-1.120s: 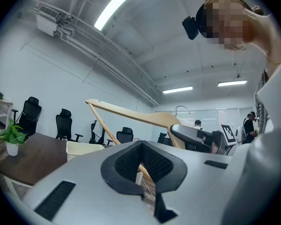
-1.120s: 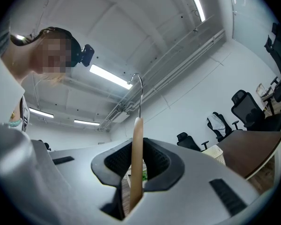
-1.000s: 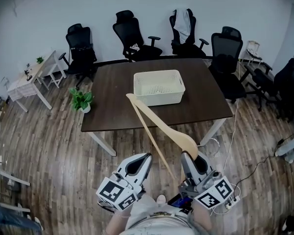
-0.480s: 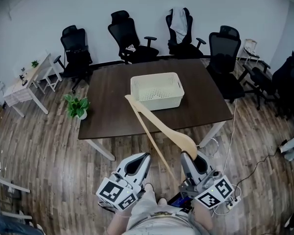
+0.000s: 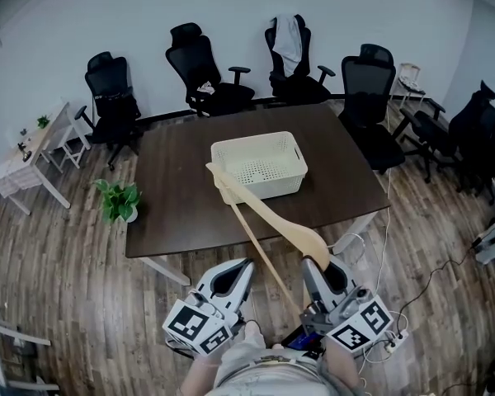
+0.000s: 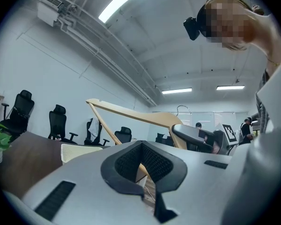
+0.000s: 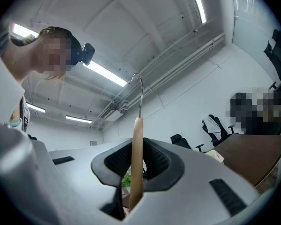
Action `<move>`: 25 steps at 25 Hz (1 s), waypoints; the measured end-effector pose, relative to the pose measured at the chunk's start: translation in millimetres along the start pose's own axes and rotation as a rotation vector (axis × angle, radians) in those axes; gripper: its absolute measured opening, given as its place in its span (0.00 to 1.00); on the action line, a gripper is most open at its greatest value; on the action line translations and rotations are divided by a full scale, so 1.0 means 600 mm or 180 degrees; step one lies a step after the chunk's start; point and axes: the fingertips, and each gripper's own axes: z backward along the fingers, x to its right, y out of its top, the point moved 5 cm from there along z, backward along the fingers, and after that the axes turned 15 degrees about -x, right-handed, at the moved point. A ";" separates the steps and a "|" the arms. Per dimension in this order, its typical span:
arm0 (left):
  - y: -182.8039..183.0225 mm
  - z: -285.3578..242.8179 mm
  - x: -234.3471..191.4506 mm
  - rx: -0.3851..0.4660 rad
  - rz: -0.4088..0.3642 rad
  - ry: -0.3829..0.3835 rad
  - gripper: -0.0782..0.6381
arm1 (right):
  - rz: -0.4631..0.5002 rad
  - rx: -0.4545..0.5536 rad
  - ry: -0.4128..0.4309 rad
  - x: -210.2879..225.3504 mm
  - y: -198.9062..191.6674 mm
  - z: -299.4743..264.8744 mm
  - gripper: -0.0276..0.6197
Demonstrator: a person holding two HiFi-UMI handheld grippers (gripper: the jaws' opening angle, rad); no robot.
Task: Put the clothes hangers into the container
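Observation:
A cream plastic basket [image 5: 258,165] stands on the dark brown table [image 5: 173,213]. My right gripper [image 5: 313,264] is shut on the thick end of a wooden clothes hanger [image 5: 264,213], which slants up and left until its far tip lies over the basket's near left corner. In the right gripper view the hanger [image 7: 137,158] stands edge-on between the pads, metal hook on top. My left gripper [image 5: 245,264] is beside it, shut and holding nothing. The left gripper view shows the hanger [image 6: 131,118] above the basket [image 6: 77,151].
Several black office chairs [image 5: 206,77] line the wall behind the table, and more stand at the right. A potted plant [image 5: 118,200] sits on the wooden floor at the table's left. A small white table [image 5: 25,159] is far left. Cables [image 5: 384,246] lie on the floor at the right.
The table and basket have come nearer and lower in the head view as the person walks toward them. Both grippers keep their pose, the hanger still held by the right one.

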 end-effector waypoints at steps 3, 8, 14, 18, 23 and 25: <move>0.006 -0.012 -0.028 -0.0011 -0.0011 -0.0050 0.12 | 0.0003 0.0021 -0.0054 0.013 -0.001 -0.026 0.14; 0.014 -0.022 -0.077 -0.0044 -0.0028 -0.0098 0.12 | -0.0012 0.0058 -0.0144 0.031 -0.005 -0.067 0.14; 0.015 -0.031 -0.114 -0.0092 0.0004 -0.0110 0.12 | -0.0047 0.0041 -0.0207 0.047 -0.010 -0.101 0.14; 0.015 -0.045 -0.125 -0.0119 0.0028 -0.0107 0.12 | -0.0054 0.0001 -0.0182 0.060 -0.009 -0.118 0.14; 0.020 -0.068 -0.145 -0.0157 0.0039 -0.0030 0.12 | -0.0085 -0.0035 -0.0110 0.089 -0.003 -0.142 0.14; 0.022 -0.079 -0.152 -0.0158 0.0035 0.0014 0.12 | -0.0098 -0.0038 -0.0071 0.104 -0.001 -0.152 0.14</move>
